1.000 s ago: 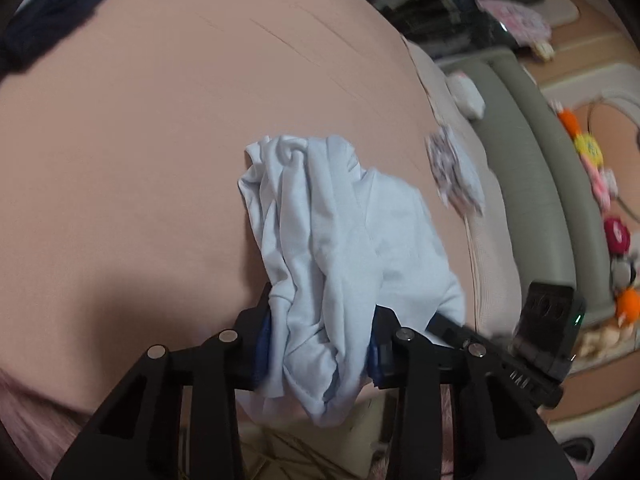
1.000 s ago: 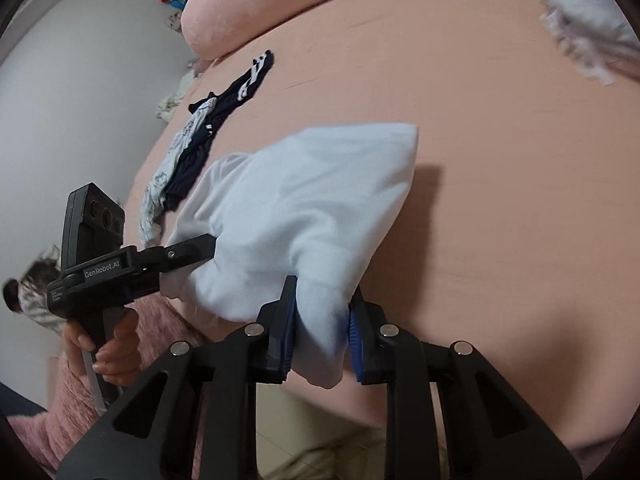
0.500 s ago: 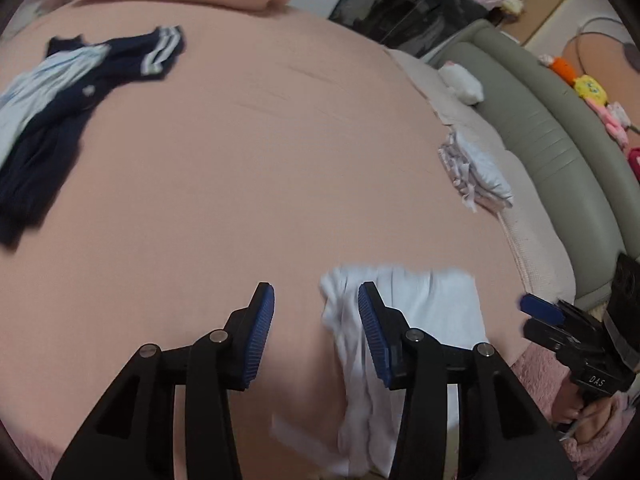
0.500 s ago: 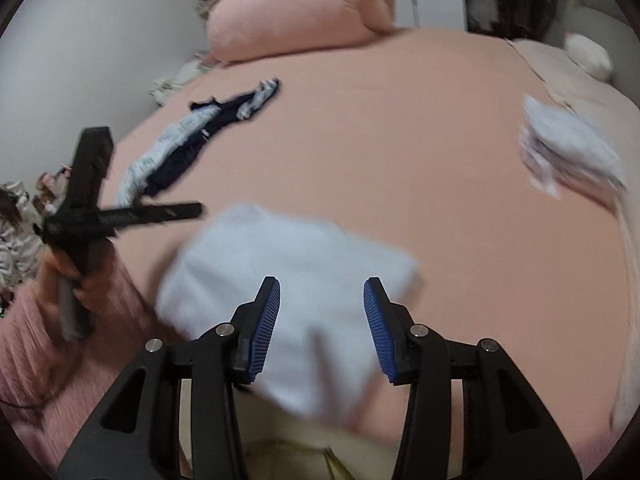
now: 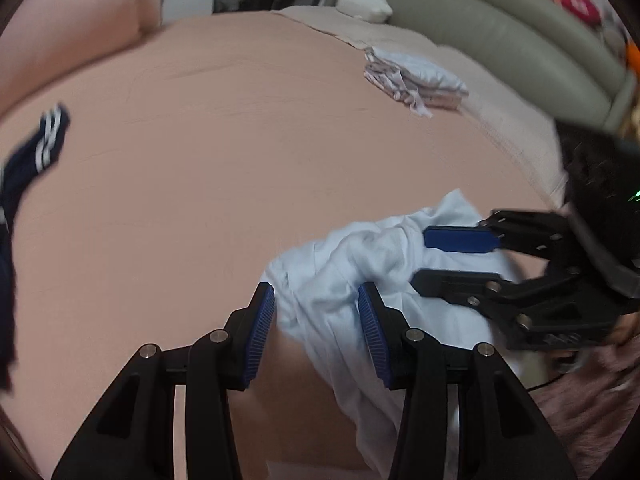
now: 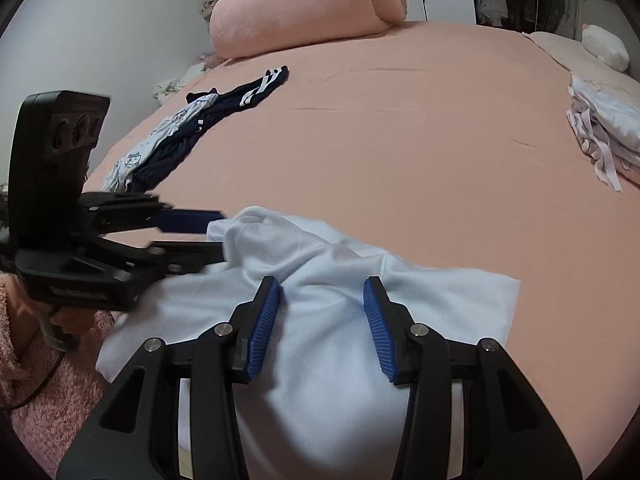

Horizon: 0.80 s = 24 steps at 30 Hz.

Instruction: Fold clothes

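- The jaws of the left gripper [image 5: 316, 312] are held apart, with a bunched part of the pale blue garment [image 6: 360, 292] lying between them; the pads are not pressed on the cloth.
- The jaws of the right gripper [image 6: 320, 312] are likewise held apart above the garment, and nothing is clamped.
- The garment is spread in a crumpled heap at the near edge of the pink bed [image 6: 400, 152], with part of it hanging over the edge.
- In the right wrist view the left gripper [image 6: 192, 236] is seen at the garment's left end, its fingers parted and laid at the cloth's edge.
- In the left wrist view the right gripper [image 5: 440, 256] is seen over the garment's right side, fingers parted.
- A navy garment [image 6: 224, 116] with white stripes is found at the far left of the bed, beside a printed piece [image 6: 160, 144].
- A folded pile [image 6: 608, 128] is set at the bed's right edge.
- A pink bolster [image 6: 304, 8] is laid at the head of the bed.
- A pink fuzzy sleeve [image 6: 48, 380] is seen under the left gripper.
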Motion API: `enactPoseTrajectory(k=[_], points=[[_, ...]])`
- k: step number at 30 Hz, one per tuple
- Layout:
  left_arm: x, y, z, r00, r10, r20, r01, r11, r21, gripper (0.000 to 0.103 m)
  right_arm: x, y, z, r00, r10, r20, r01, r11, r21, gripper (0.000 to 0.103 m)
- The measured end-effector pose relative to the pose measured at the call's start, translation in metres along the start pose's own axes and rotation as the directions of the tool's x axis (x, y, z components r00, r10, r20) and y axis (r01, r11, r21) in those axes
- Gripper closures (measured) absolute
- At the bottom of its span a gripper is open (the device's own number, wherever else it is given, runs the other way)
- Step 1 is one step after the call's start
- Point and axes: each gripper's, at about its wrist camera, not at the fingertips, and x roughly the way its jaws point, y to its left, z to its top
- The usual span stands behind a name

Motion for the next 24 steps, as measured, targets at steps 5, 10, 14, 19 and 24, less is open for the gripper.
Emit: enactPoseTrajectory(k=[5,10,14,19,24], points=[[-0.016,0.025,-0.003,1.0,0.008,0.018,-0.007,0.997,-0.078,0.055,-0.014,-0.009,-0.005,1.0,-0.014,0.015,0.014,1.0,0.0,0.057],[-0.023,0.022,-0.013,0.999,-0.03,0.02,0.031,0.998,-0.054,0.056,-0.016,-0.026,-0.01,0.999,0.018,0.048,-0.021,0.998,0.062,0.052],[-0.005,0.0,-0.011,0.999,-0.028,-0.045,0.03,0.999,0.04,0.057,-0.015,-0.038,-0.013,0.995,0.061,0.074,-0.07,0.99,0.124,0.052],[0.004,0.004,0.002,1.0,0.01,-0.002,-0.01,1.0,-0.019,0.056,-0.024,-0.045,-0.019,0.998,0.035,0.055,-0.041,0.992,0.116,0.052],[0.007,0.018,0.008,0.997,0.082,-0.002,-0.082,0.99,-0.117,0.054,-0.024,-0.044,-0.019,0.999,-0.01,0.04,0.005,0.993,0.119,0.052]])
